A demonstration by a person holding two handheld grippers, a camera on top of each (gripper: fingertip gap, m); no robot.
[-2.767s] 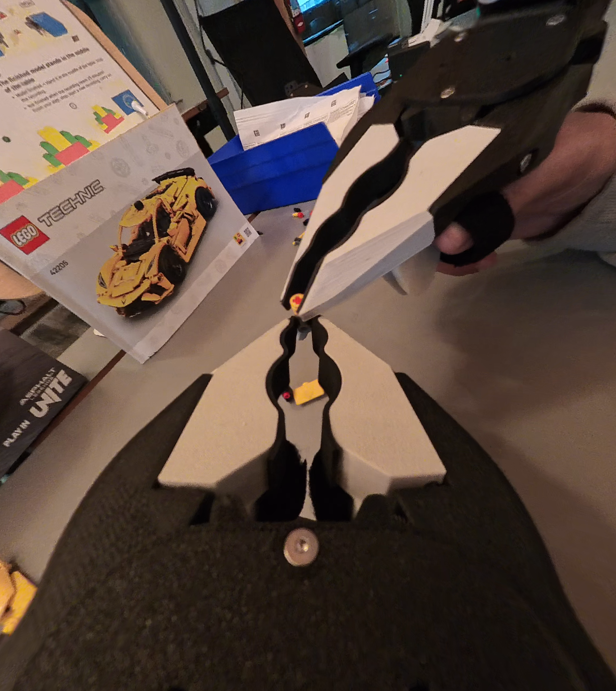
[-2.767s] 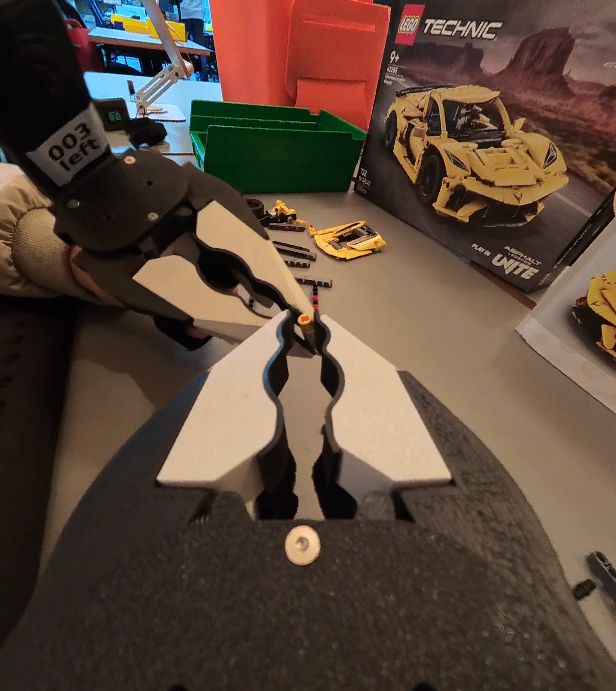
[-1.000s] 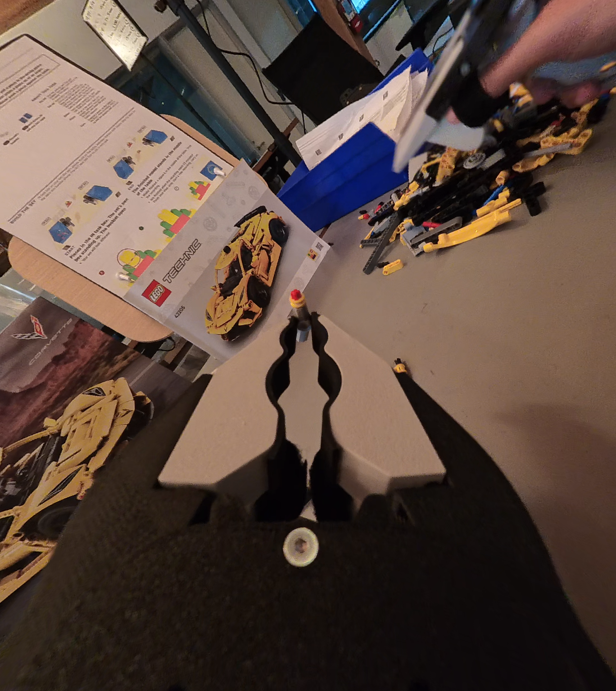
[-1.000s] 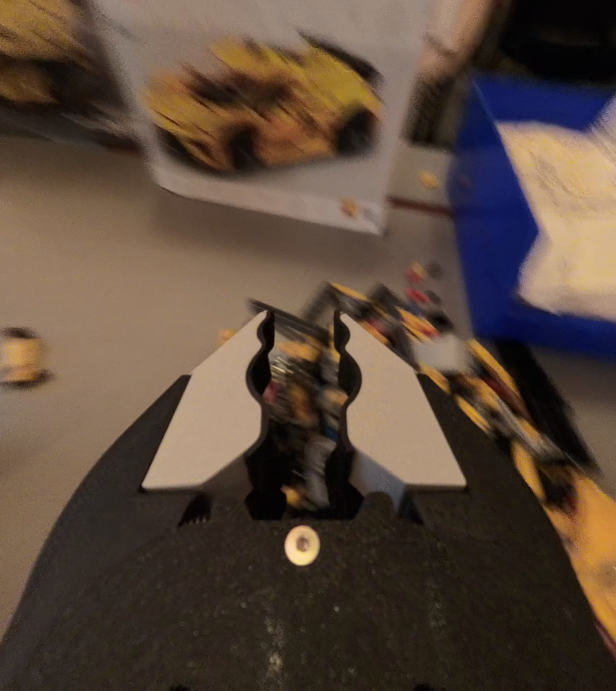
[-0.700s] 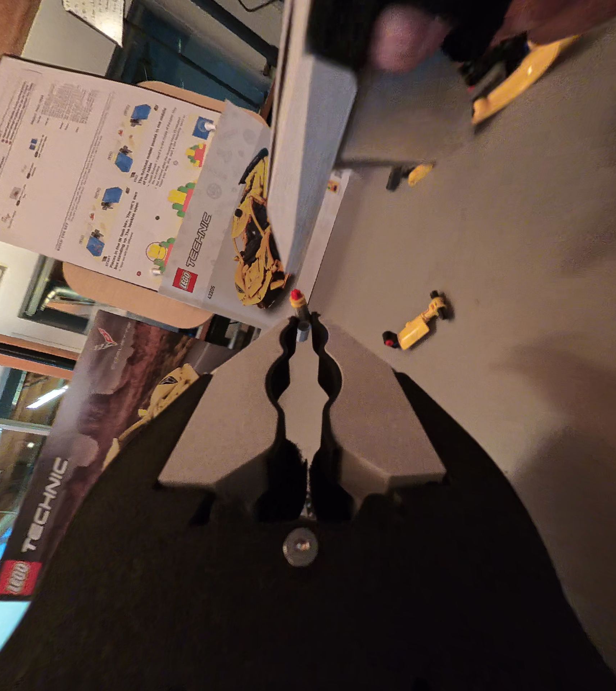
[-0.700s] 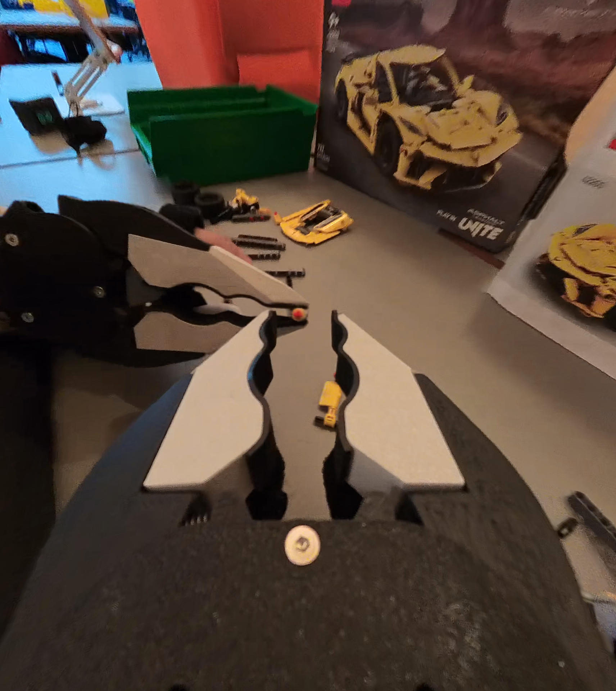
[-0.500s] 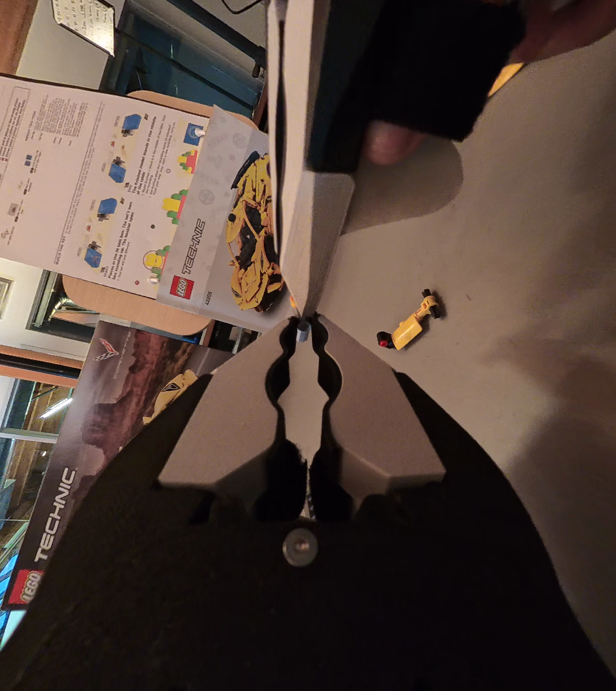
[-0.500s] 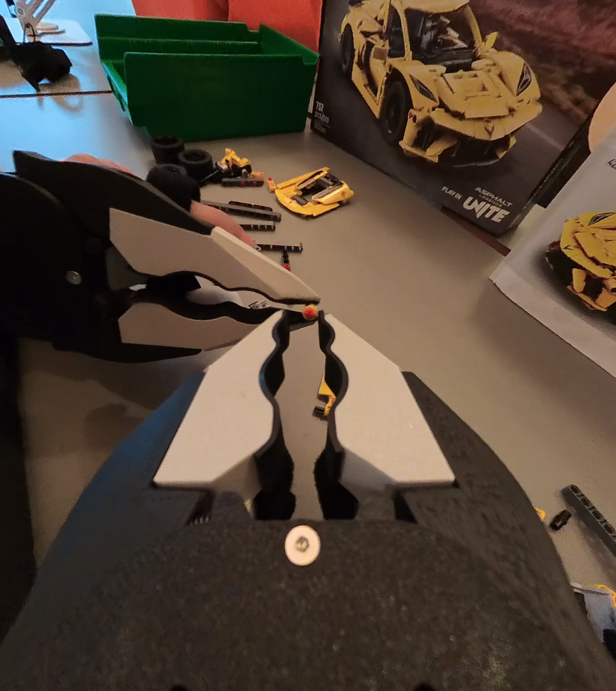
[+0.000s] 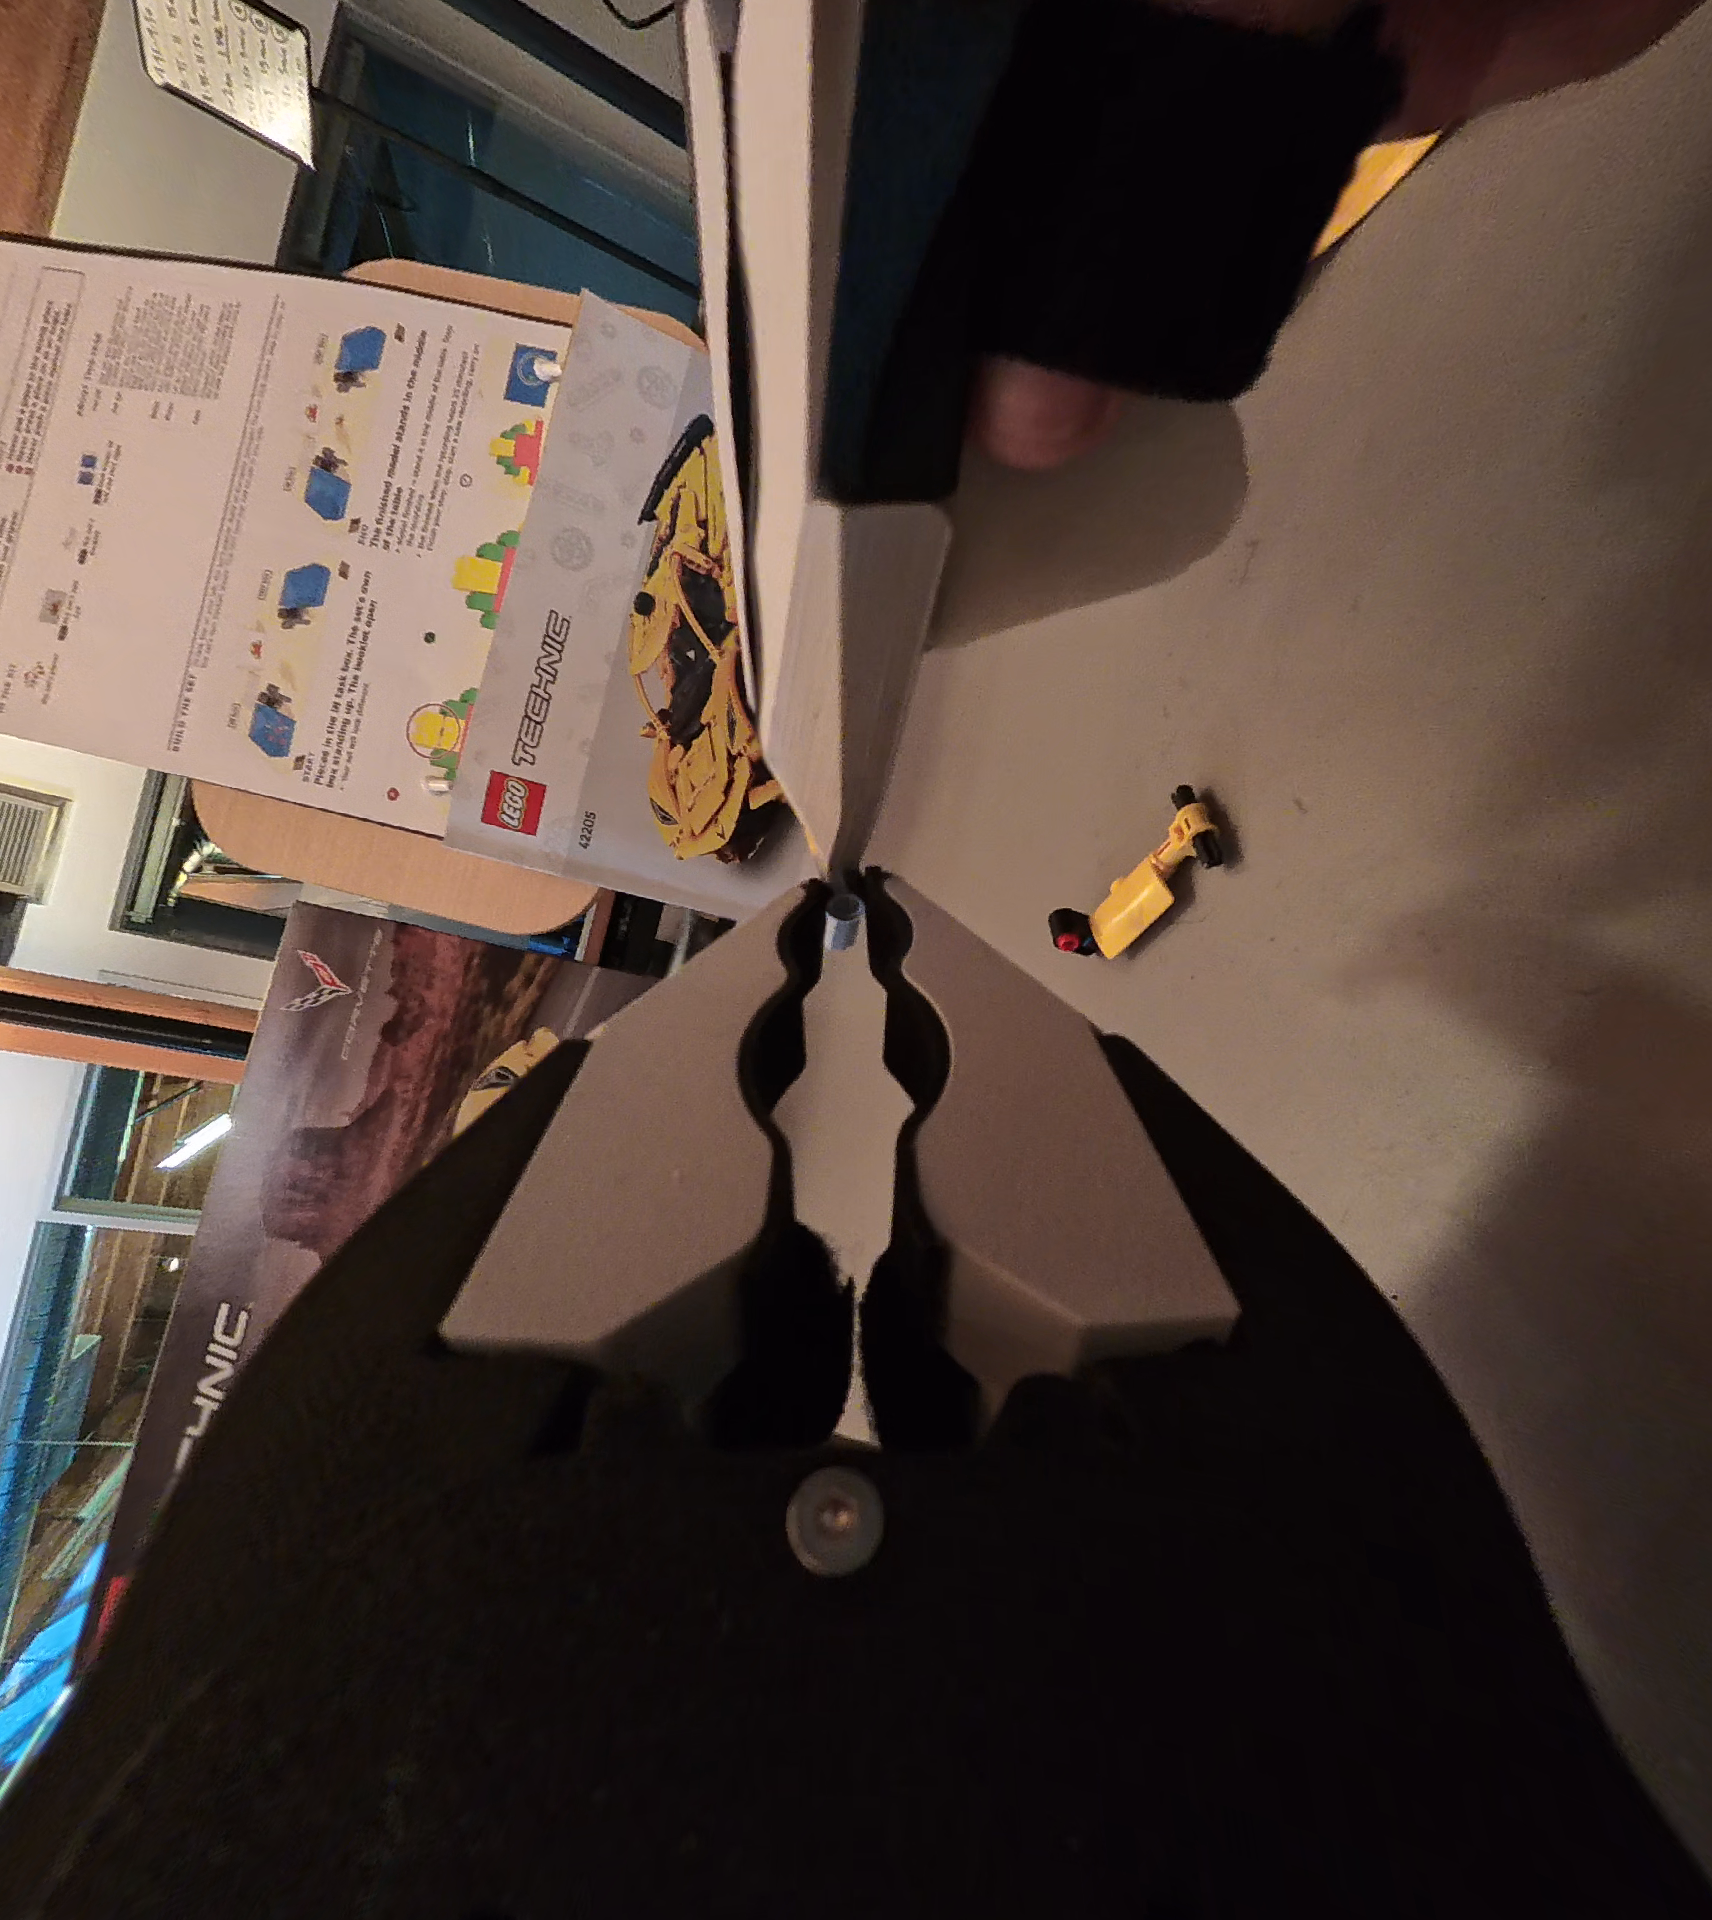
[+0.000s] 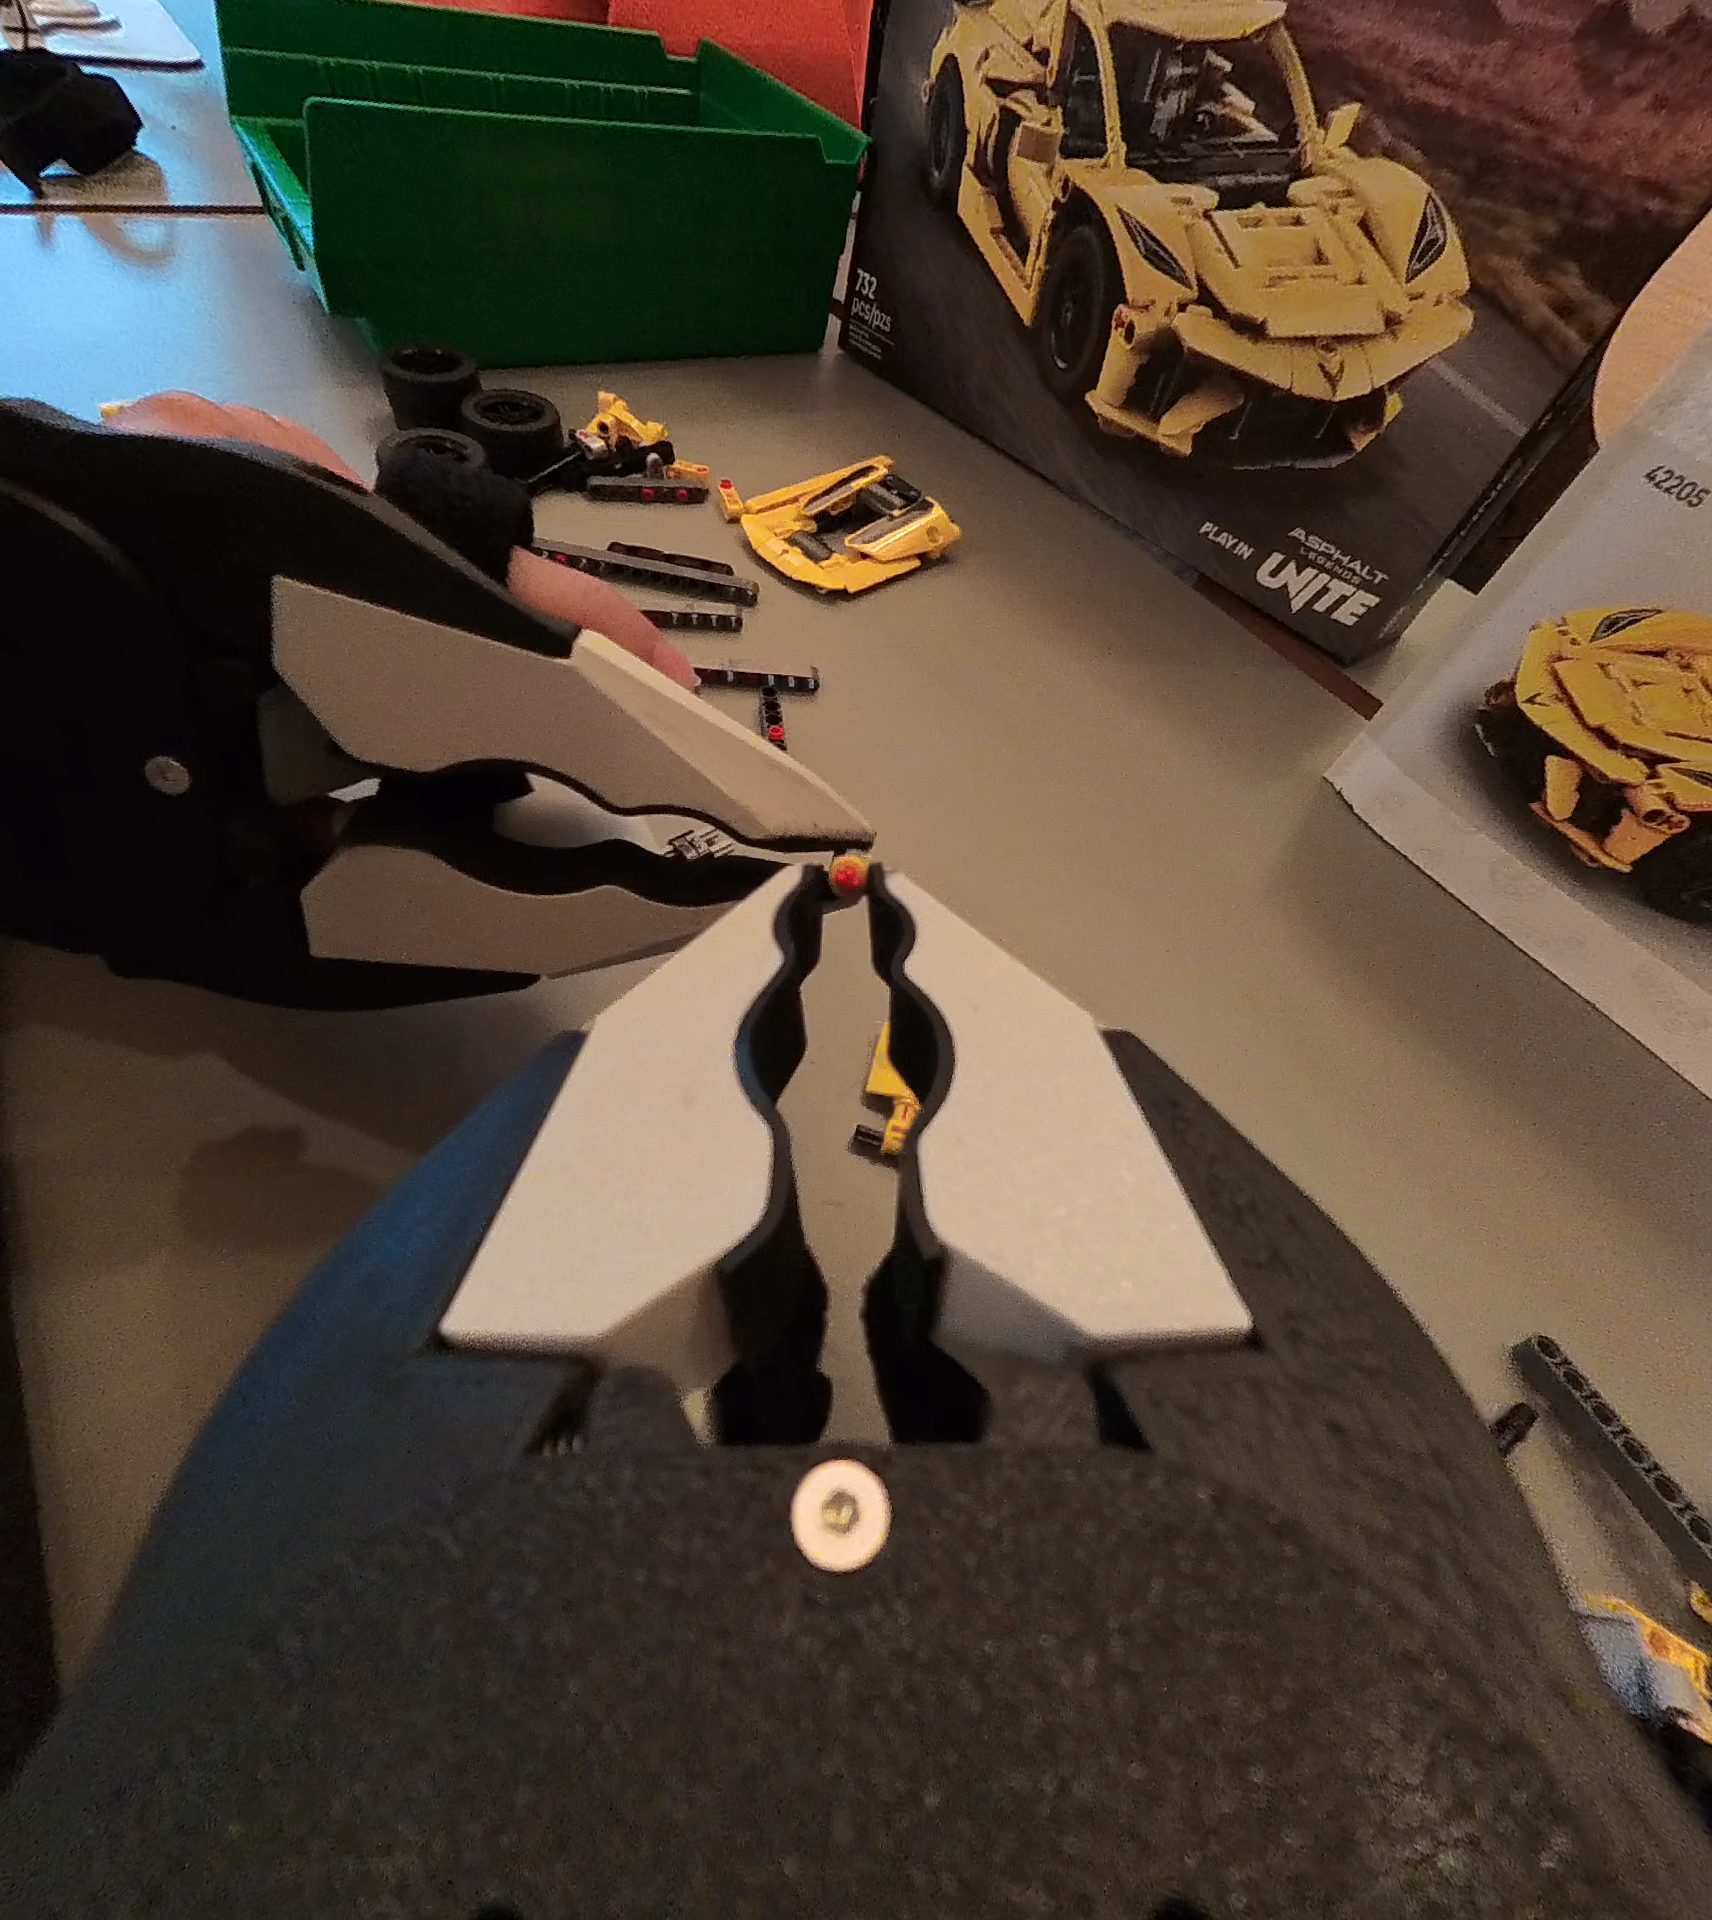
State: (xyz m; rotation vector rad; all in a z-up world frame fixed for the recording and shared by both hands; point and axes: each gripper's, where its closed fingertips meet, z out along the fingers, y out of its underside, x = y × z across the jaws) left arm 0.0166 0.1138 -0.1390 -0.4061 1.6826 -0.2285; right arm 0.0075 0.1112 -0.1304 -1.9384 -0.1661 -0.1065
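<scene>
Pin assembly, a small grey-blue piece in the left wrist view, sits pinched at the very tips of the closed left tongs, with the right tongs pressing down onto it from above and a yellow part lying on the bench just beside. From the right wrist view, its red-and-yellow end is clamped between the tips of the right tongs, which are closed on it, while the left tongs meet it from the left, above the bench and near black beams and a green bin.
</scene>
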